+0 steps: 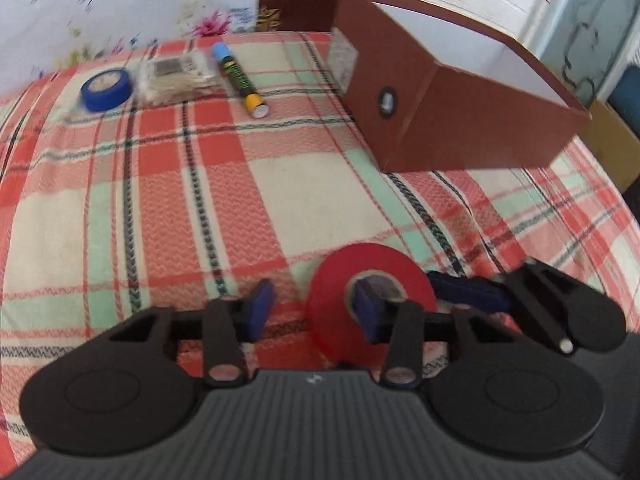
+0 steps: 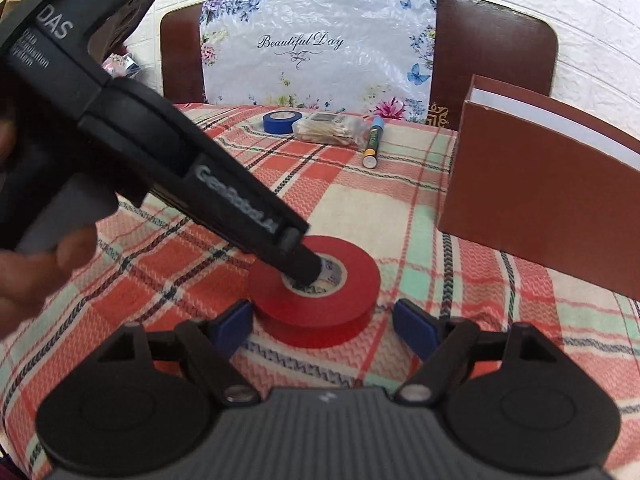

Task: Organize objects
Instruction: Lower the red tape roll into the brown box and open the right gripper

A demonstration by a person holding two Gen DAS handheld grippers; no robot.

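A red tape roll (image 2: 320, 312) lies flat on the plaid cloth. My right gripper (image 2: 324, 326) is open, with one blue pad on each side of the roll, close to it but apart. My left gripper (image 1: 316, 306) is open; its right finger (image 1: 370, 312) stands inside the core of the red roll (image 1: 336, 312), and its left finger is outside the roll. In the right wrist view the left gripper's finger (image 2: 302, 266) reaches down from the upper left into the core. The brown box (image 1: 460, 120), open on top with a white inside, stands to the right.
At the far side of the plaid cloth (image 2: 360, 208) lie a blue tape roll (image 2: 280, 121), a clear packet of wooden sticks (image 2: 332, 130) and a marker with a blue cap (image 2: 373, 142). A chair with a flowered cover (image 2: 316, 48) stands behind the table.
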